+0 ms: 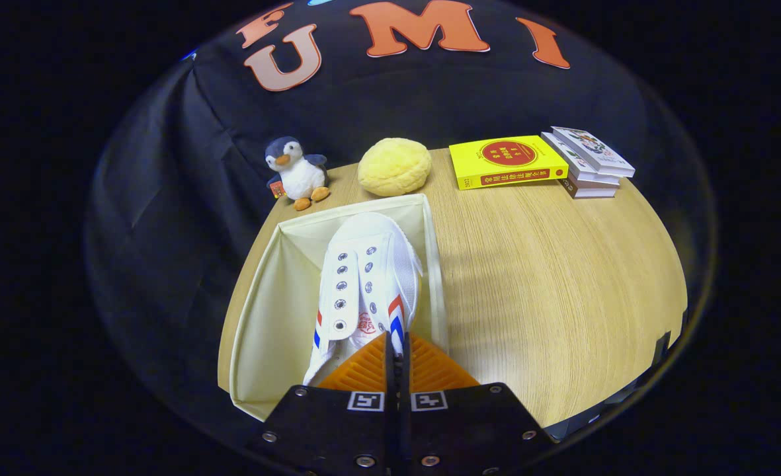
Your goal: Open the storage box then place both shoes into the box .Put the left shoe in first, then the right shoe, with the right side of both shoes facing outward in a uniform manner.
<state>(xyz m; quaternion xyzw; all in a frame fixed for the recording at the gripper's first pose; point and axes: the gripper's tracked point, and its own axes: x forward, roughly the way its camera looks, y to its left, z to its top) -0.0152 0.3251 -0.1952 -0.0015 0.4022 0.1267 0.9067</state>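
Pinching 1 white shoe (364,277) by its heel collar, the gripper (398,354) hangs it inside the open storage box (268,317) near the bench's left edge — releasing crooked risks it tipping.

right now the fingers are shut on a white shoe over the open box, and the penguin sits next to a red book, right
Not quite: in the gripper view the penguin sits next to a yellow round cushion, not a book. The fingers are shut on the white shoe over the open box.

gripper (397,357), jaws closed, gripping shoe (364,277)
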